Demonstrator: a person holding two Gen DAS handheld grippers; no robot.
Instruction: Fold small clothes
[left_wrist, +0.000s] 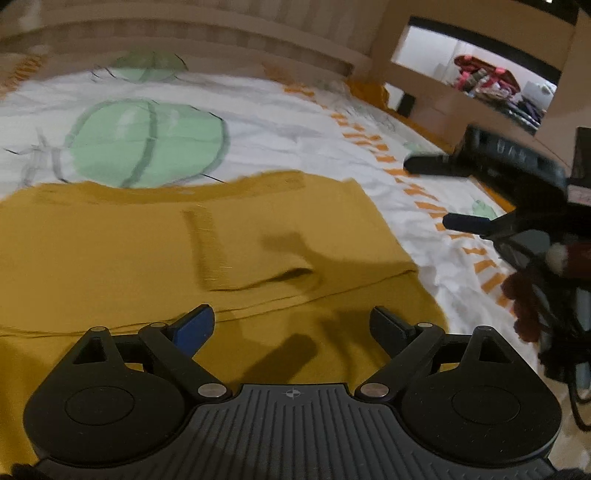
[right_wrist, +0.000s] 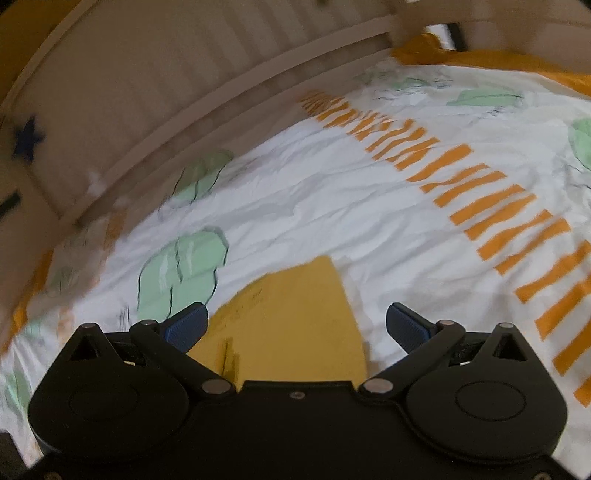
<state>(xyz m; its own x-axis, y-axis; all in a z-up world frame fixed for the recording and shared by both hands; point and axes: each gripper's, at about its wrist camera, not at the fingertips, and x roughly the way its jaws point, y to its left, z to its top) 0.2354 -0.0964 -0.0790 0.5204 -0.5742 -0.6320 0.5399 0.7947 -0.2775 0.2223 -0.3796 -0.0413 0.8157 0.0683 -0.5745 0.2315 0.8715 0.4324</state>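
Left gripper (left_wrist: 291, 325) is seen with jaws spread wide, nothing held; it hangs just above the near part of the yellow garment (left_wrist: 155, 251). Right gripper (right_wrist: 295, 325) is likewise spread and empty; in the left wrist view it is seen at the right (left_wrist: 428, 192), above the bedsheet (left_wrist: 277, 122), beside the garment's right edge, apart from it.

Garment lies flat on the bed, on the white sheet with green prints and an orange striped band (right_wrist: 480, 206); partly folded already, judged from the layered edges and a loose flap (left_wrist: 258, 273) lying across the middle; a ribbed strip (left_wrist: 205, 243) is seen on top. In the right wrist view only one corner of the garment (right_wrist: 295, 317) is visible, between the jaws and below them. A slatted headboard (right_wrist: 166, 74) is seen behind the bed; both views are blurred, so fine seams cannot be read.

Step in hand, as judged: next fold to be set up, no grasp made yet. To do it well: both near corners should be pinched at once, one per gripper, only the top layers intended being caught, not the sheet; edges should be lifted low and level and carried over together so the loose flap is not dragged; edge to be laid on edge before release; wrinkles to be pressed out afterwards.
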